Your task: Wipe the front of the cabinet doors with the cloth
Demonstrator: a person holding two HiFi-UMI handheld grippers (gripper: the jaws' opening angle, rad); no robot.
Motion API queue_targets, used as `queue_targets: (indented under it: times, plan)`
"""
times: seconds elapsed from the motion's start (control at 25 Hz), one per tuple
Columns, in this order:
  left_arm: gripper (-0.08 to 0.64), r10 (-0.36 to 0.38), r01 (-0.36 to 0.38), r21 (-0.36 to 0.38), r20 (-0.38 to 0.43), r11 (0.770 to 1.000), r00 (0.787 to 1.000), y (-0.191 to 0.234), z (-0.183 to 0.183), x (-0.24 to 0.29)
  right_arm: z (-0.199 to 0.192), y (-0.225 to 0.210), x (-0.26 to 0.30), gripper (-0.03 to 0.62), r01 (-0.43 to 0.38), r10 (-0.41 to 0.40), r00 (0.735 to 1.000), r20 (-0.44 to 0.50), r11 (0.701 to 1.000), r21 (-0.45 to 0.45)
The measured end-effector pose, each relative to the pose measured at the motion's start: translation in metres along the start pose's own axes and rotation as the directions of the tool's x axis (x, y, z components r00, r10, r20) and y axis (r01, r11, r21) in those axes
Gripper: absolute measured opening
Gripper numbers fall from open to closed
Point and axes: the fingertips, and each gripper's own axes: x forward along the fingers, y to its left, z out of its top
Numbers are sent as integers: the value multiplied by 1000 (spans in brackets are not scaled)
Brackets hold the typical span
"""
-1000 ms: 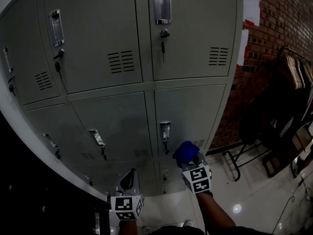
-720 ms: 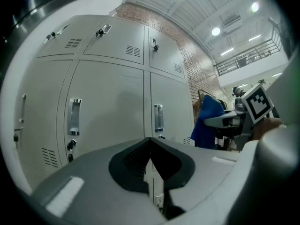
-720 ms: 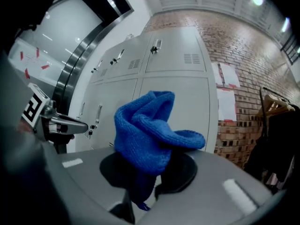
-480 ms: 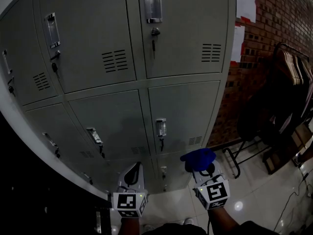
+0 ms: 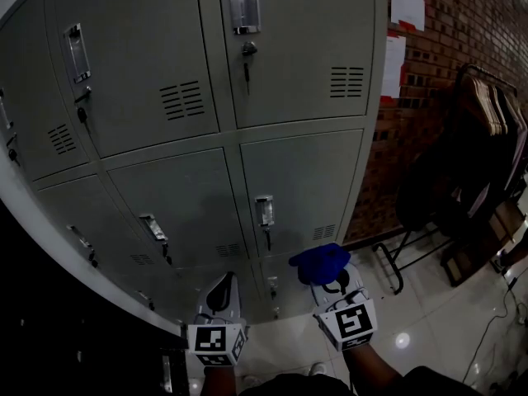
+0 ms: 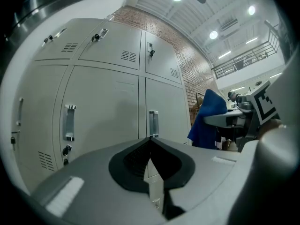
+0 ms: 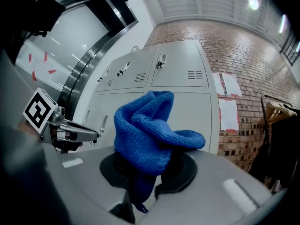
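R: While the right gripper is clamping the blue cloth, where is it sitting relative to the cabinet doors?

J: Low, in front of the bottom row, right-hand column. Jaws are pinching the cloth's lower end. Most of it is standing above them in a lump, with one fold flopping to the right.

R: Touching the metal?

J: Probably not. Head view is dark and steep, so the cloth is overlapping the bottom door there. But the right gripper view is showing the grey doors well behind the cloth. Calling it near, not on.

R: Left gripper?

J: Jaws are sitting fully together, tips meeting, nothing between them. It is hanging to the left of the right one at about the same level, and is also pointing at the lower doors.

R: Doors themselves?

J: All are sitting closed. Grey steel, louvre vents, a recessed handle on each. One key is dangling from the upper-right lock.

R: Surroundings?

J: Brick wall is running off to the right with paper sheets stuck on it. Beside it, a dark rack of hangers is standing on glossy floor tile.
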Motion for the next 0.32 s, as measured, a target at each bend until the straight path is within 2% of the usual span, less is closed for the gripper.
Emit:
queue_targets:
  times: [0.32]
  plan:
    - [18, 10, -10, 9, -1, 1000, 1000, 4, -5, -1, -8, 0, 6, 84, 8, -8, 1000, -15, 1000, 12]
